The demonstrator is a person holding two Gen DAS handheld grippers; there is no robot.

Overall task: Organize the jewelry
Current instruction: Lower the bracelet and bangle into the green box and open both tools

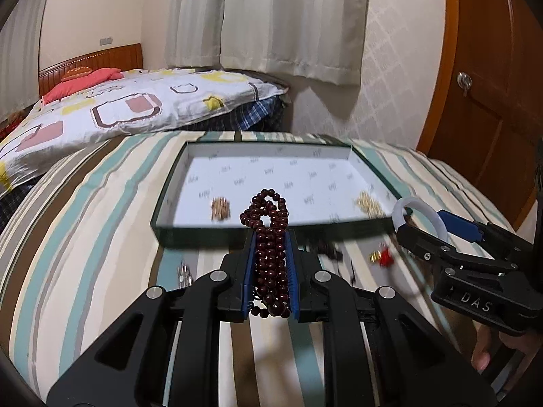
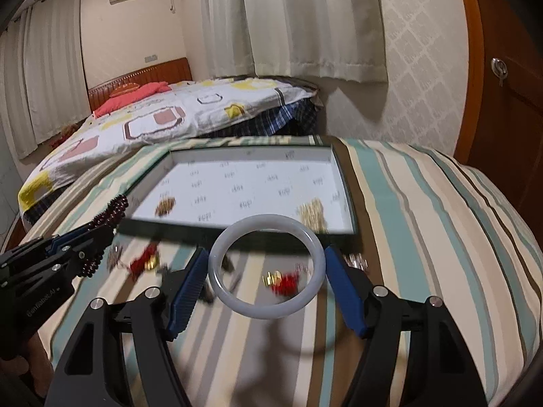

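My left gripper is shut on a dark red bead bracelet and holds it above the striped cloth, just short of the near wall of the shallow white-lined box. It also shows in the right wrist view. My right gripper is shut on a pale white bangle, held above the cloth in front of the box. The bangle shows in the left wrist view too. Inside the box lie a brownish-gold piece and a gold chain pile.
On the striped cloth in front of the box lie red-and-gold trinkets, small silvery pieces and dark blurred items. A bed stands behind, a wooden door at right.
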